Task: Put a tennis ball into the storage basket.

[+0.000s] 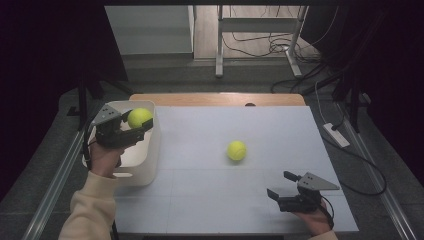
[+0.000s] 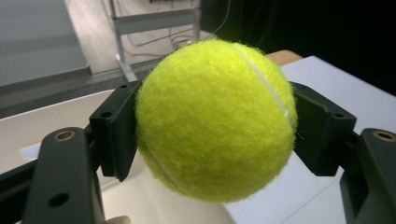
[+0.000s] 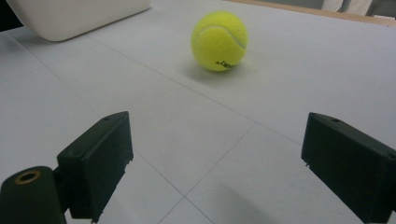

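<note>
The tennis ball [image 1: 139, 117] on the left is pinched in the left claw [image 1: 134, 123], held in the air over the white bin [image 1: 150, 150] that stands at the table's [image 1: 210, 205] left edge. In the left gripper view the black pads press into the felt on both sides, and the ball [image 2: 215, 120] sits square between them. I'd say the step in hand is the drop: the ball is carried, and what comes next looks like lowering it a little into the bin's mouth and spreading the pads so it falls inside instead of glancing off the rim. What lies in the bin I cannot tell; the hand and ball cover most of it. Further right, a second tennis ball [image 1: 236, 150] rests alone near the table's middle. Toward the near right corner the right claw [image 1: 284, 186] hangs just above the surface, spread wide and holding nothing, aimed at that ball.
</note>
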Demonstrator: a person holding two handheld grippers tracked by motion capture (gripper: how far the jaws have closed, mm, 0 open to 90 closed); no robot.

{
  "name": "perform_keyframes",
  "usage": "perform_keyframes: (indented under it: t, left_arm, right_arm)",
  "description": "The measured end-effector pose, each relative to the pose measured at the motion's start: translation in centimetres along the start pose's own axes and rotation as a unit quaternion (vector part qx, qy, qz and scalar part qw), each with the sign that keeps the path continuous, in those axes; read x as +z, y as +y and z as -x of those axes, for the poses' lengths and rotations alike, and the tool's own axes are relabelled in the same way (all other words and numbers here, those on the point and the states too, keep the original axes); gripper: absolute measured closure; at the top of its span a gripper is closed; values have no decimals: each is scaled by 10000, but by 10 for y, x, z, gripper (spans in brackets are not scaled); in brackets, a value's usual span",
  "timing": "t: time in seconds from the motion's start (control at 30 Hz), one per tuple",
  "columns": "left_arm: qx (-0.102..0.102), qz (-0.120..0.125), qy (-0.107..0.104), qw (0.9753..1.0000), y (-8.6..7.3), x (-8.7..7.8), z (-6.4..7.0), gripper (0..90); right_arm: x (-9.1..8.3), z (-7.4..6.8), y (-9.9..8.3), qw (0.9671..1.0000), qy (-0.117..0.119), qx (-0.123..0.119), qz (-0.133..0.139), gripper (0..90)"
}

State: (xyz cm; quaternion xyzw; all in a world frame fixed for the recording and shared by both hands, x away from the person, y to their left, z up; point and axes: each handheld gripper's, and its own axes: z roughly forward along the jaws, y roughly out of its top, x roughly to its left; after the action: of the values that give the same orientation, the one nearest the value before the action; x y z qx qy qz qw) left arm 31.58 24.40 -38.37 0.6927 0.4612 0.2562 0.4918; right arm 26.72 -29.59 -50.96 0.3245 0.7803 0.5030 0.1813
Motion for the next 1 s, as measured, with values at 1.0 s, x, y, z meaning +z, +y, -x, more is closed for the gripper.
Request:
perform_keyframes:
  t: [1.0]
  left_arm:
    - [-174, -575, 750, 9954, 8, 14, -48, 264]
  right_arm:
    - [0, 0, 1, 10000, 30, 19, 61, 92]
